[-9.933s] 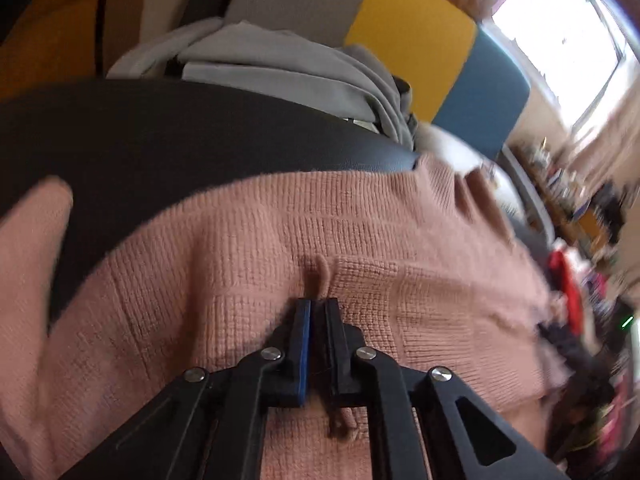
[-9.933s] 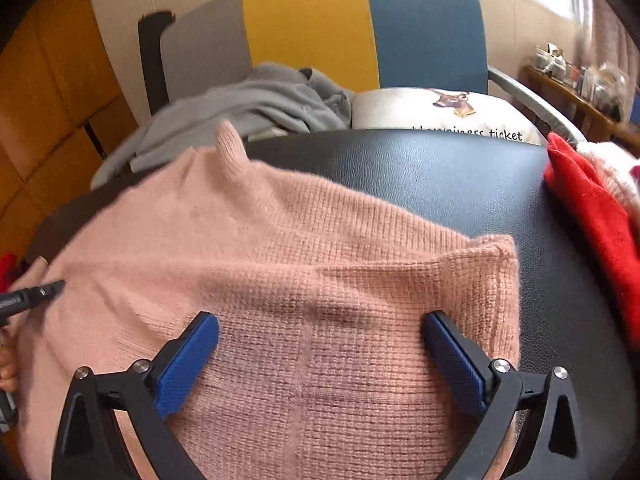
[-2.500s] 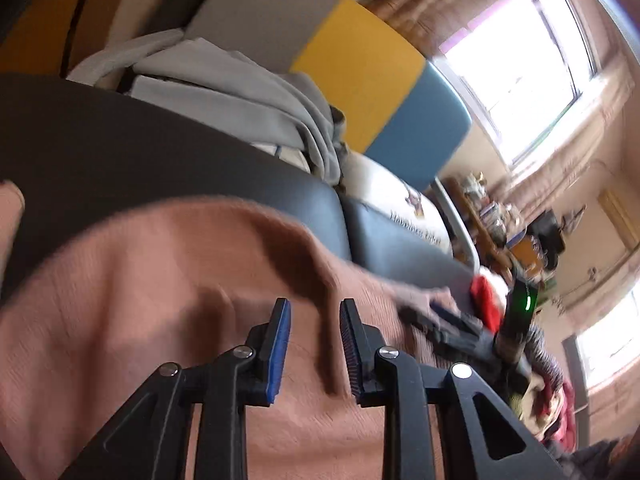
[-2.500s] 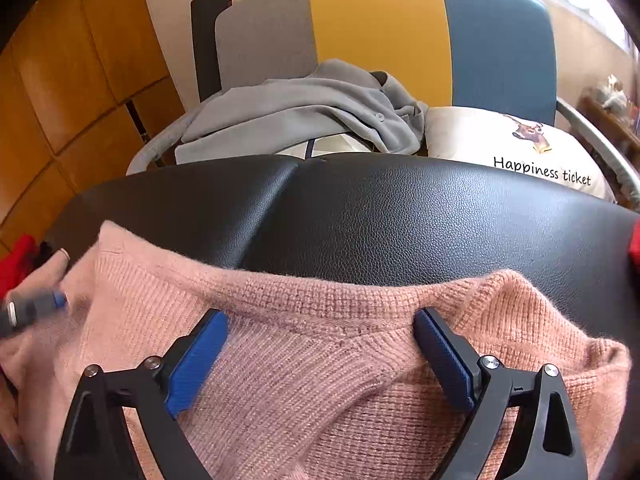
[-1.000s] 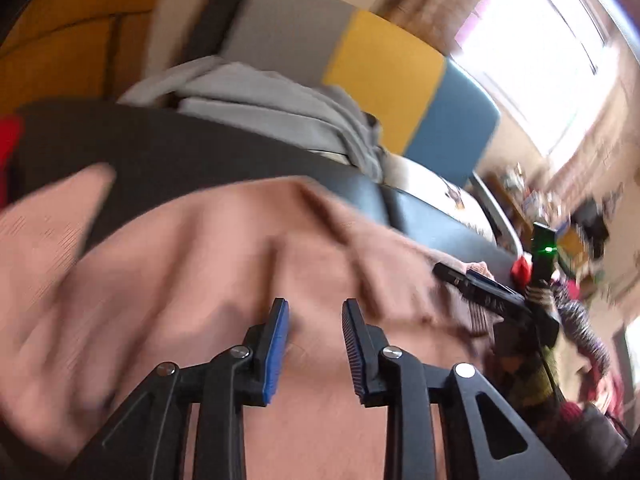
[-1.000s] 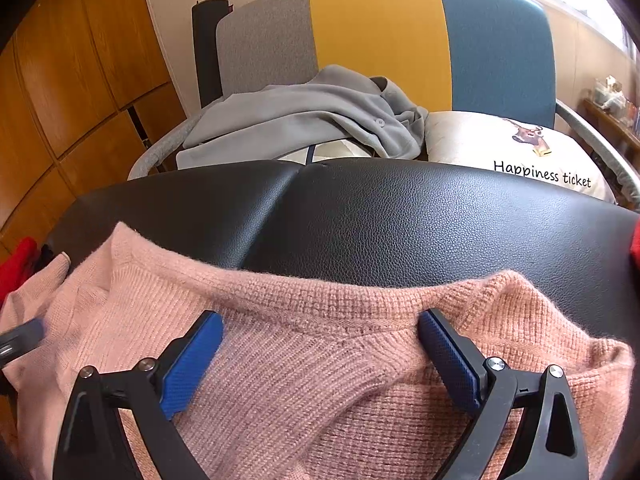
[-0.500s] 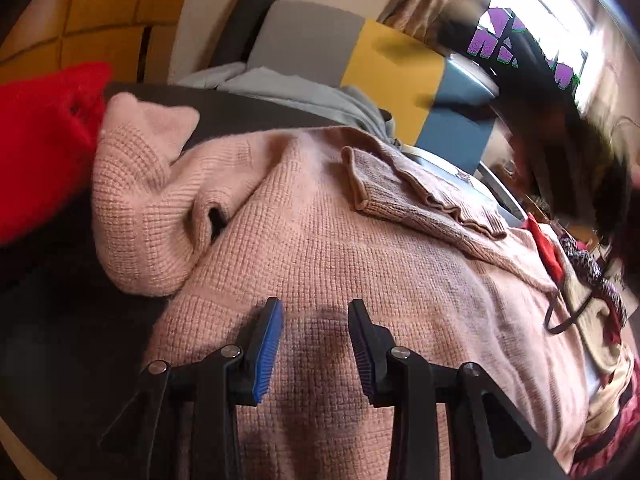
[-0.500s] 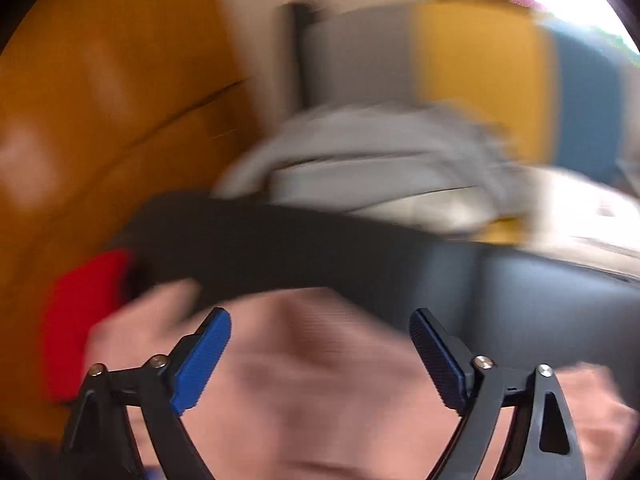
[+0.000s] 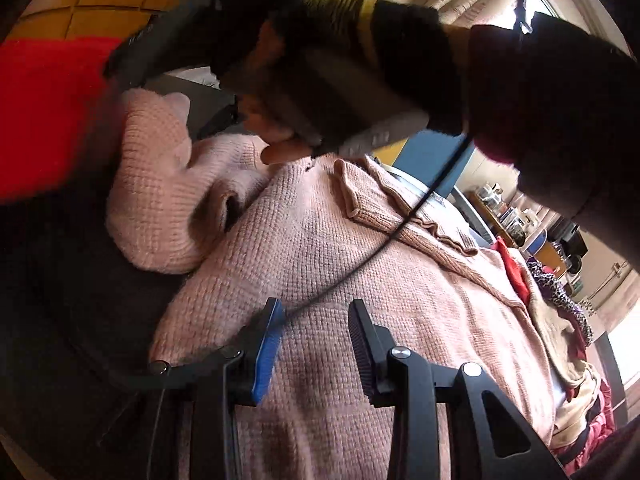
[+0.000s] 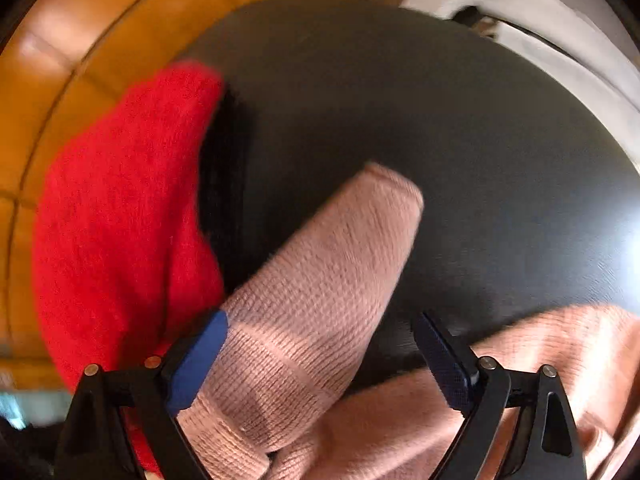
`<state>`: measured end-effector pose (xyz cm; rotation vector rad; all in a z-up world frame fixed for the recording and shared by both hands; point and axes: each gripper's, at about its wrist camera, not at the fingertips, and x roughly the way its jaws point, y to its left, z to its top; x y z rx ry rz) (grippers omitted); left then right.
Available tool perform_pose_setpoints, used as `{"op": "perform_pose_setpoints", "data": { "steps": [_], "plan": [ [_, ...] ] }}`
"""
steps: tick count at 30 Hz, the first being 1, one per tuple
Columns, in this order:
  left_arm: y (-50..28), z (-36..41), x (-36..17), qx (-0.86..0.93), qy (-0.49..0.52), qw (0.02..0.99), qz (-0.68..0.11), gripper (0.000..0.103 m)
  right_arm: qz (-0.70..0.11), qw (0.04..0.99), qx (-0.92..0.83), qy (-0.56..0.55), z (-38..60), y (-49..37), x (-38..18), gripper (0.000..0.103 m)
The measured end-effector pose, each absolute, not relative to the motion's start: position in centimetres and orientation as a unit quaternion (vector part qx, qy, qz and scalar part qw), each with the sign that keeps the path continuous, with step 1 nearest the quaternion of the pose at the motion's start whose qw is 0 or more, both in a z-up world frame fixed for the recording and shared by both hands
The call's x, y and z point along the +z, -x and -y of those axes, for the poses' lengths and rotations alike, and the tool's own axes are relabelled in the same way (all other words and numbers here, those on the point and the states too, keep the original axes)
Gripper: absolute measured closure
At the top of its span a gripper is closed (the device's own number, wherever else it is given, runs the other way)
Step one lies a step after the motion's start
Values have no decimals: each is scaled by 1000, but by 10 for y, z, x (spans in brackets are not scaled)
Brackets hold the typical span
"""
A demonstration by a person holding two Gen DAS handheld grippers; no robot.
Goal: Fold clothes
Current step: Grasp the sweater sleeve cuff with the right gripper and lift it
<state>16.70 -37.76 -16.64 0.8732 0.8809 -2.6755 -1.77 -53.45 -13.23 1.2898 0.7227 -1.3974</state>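
Observation:
A pink knit sweater [image 9: 360,264] lies spread on a black leather surface [image 10: 460,140]. One sleeve [image 10: 320,276] points away from me in the right wrist view; it also shows bunched at the upper left in the left wrist view [image 9: 156,184]. My left gripper [image 9: 316,320] is open a little, just above the sweater's body, holding nothing. My right gripper [image 10: 320,344] is wide open over the sleeve, holding nothing. In the left wrist view the right hand and its gripper body [image 9: 320,92] reach across above the sleeve.
A red knit garment [image 10: 120,216] lies at the left beside the sleeve, with something black under it. A grey garment [image 10: 560,28] is at the far right edge. More clothes [image 9: 560,300] pile up beyond the sweater. Wooden panels [image 10: 80,40] lie behind.
My right gripper has swung left from the sweater's body to the sleeve by the red garment. My left gripper has pulled back and opened slightly.

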Motion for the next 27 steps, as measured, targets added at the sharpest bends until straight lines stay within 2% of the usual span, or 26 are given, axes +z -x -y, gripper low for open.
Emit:
{"op": "perform_pose_setpoints", "data": {
  "steps": [1,2,3,6,9,12,16,19,22,24,26,27],
  "plan": [
    [-169,377,-166,-902,-296,97,-298,69,-307,529,-590,-526,534,15,-130,28],
    [-171,377,-165,-901,-297,98,-299,69,-304,535,-591,-521,532,14,-127,62],
    [-173,377,-164,-900,-298,100,-301,69,-299,540,-594,-515,530,15,-121,87],
    [-177,377,-162,-896,-302,107,-307,69,-283,560,-607,-488,520,16,-95,87],
    [-178,374,-160,-894,-307,118,-304,69,-241,581,-633,-451,498,26,-46,88],
    [-176,369,-158,-892,-315,128,-297,68,-189,596,-665,-409,463,47,9,92],
    [-175,363,-155,-888,-321,140,-298,67,-106,596,-712,-355,386,82,78,92],
    [-175,359,-153,-886,-328,147,-293,67,-42,581,-745,-325,313,101,109,92],
    [-174,358,-148,-884,-333,147,-293,66,9,550,-773,-316,225,122,107,92],
    [-174,360,-144,-884,-333,143,-294,66,50,525,-782,-331,169,137,82,91],
    [-167,363,-139,-881,-332,127,-313,66,79,492,-787,-365,117,155,41,87],
    [-163,365,-137,-878,-330,117,-326,66,94,470,-790,-383,93,161,18,80]
  ]
}}
